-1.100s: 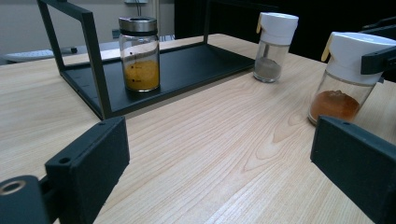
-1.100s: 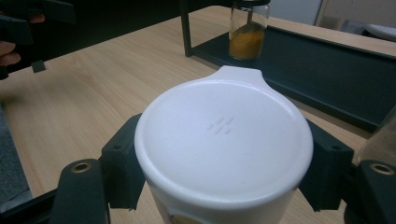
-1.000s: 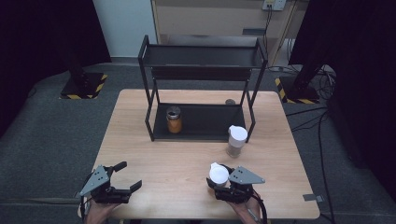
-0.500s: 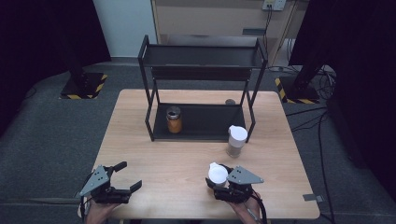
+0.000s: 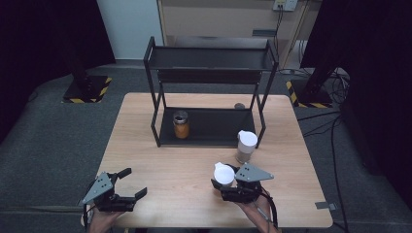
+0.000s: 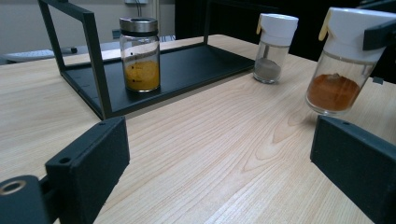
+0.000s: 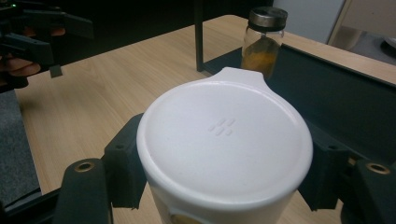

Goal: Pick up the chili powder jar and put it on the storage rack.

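Observation:
My right gripper [image 5: 225,181] is shut on a white-lidded jar of orange powder [image 5: 224,174] near the table's front edge, right of centre. The jar [image 6: 340,60] hangs slightly tilted, just off the wood. Its white lid [image 7: 224,140] sits between my jaws in the right gripper view. On the lower shelf of a black rack [image 5: 209,127] stands a metal-lidded jar of yellow powder [image 5: 180,124]. A second white-lidded jar with grey powder [image 5: 246,146] stands on the table by the rack's front right leg. My left gripper [image 5: 134,182] rests open at the front left corner, holding nothing.
The rack's upper shelf [image 5: 211,59] is bare. A small dark round object [image 5: 239,106] lies on the table behind the rack. Bare wood [image 5: 170,165] stretches between the rack and both grippers. Dark floor surrounds the table.
My right gripper has risen a little with the orange-powder jar, lifting it off the table. The left gripper has stayed in place.

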A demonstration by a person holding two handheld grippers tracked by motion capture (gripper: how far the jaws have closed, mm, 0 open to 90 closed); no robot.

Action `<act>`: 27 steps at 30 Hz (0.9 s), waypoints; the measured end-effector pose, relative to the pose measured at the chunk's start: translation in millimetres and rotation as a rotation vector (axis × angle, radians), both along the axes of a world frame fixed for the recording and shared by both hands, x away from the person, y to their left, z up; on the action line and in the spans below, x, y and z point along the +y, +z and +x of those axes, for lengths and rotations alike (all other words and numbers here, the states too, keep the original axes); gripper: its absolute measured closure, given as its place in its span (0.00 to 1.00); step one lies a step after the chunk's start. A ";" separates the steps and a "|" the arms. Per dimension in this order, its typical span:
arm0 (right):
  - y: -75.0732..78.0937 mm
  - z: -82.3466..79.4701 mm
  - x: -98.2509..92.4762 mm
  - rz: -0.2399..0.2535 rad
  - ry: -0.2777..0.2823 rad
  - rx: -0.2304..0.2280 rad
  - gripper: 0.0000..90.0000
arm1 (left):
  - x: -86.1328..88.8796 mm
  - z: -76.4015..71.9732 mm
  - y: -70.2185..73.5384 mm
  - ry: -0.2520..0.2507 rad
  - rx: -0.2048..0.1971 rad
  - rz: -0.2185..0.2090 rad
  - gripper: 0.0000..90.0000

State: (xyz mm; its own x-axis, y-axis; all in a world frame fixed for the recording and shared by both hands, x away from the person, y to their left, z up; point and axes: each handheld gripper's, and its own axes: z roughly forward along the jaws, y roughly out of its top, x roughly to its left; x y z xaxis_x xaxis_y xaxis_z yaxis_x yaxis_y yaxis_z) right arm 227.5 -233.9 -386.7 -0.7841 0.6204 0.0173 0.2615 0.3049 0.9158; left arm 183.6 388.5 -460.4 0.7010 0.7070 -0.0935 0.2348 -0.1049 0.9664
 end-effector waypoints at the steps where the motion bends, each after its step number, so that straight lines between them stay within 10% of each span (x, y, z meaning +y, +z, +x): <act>1: 2.4 2.2 0.1 -0.002 0.006 -0.003 0.34 | 0.1 0.0 -0.1 0.000 0.000 -0.001 0.04; 27: 47.4 76.0 29.1 -0.005 0.054 -0.012 0.34 | 1.2 -0.1 -0.9 0.002 0.000 -0.008 0.04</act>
